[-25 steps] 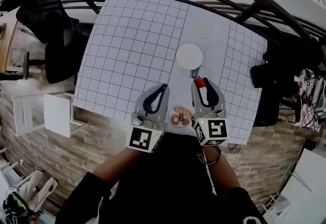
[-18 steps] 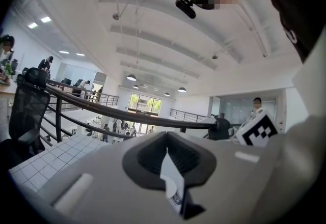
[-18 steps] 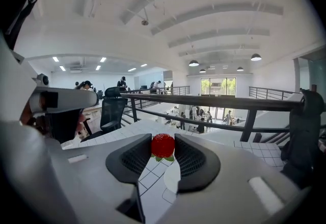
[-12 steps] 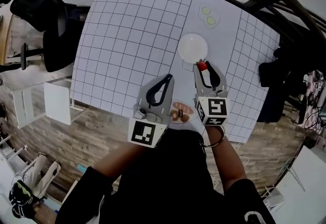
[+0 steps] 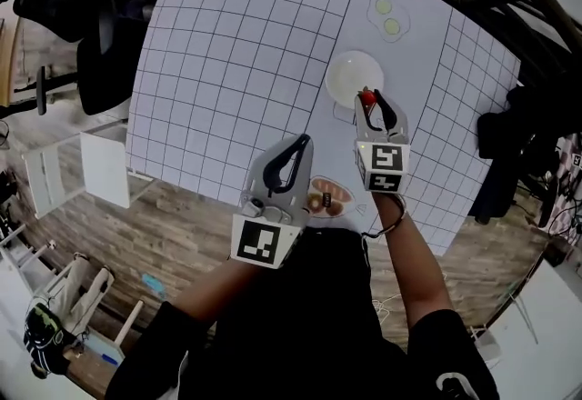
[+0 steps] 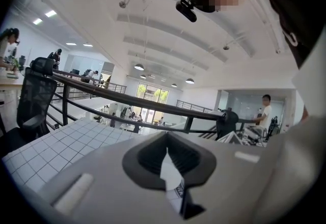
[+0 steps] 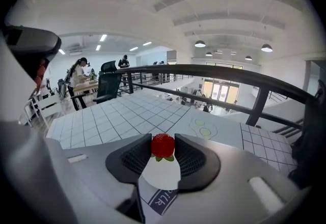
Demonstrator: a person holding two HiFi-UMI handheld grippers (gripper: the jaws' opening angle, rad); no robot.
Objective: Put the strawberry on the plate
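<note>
A red strawberry [image 5: 366, 99] [image 7: 163, 146] sits pinched between the tips of my right gripper [image 5: 368, 101] [image 7: 163, 147], which is shut on it. It hangs just over the near edge of the white round plate [image 5: 353, 76] [image 7: 162, 175] on the gridded table. My left gripper [image 5: 301, 145] [image 6: 166, 150] is held lower left of the plate, over the table's near edge; its jaws meet at the tips with nothing between them.
A small dish with brown pieces [image 5: 324, 197] lies between the two grippers at the table's near edge. A clear dish with two pale green slices [image 5: 387, 15] lies beyond the plate. A black railing [image 7: 219, 73] runs behind the table; a black chair [image 5: 95, 44] stands at left.
My right gripper has carried the strawberry forward, from a short way before the plate to its near edge. The left gripper has stayed about where it was.
</note>
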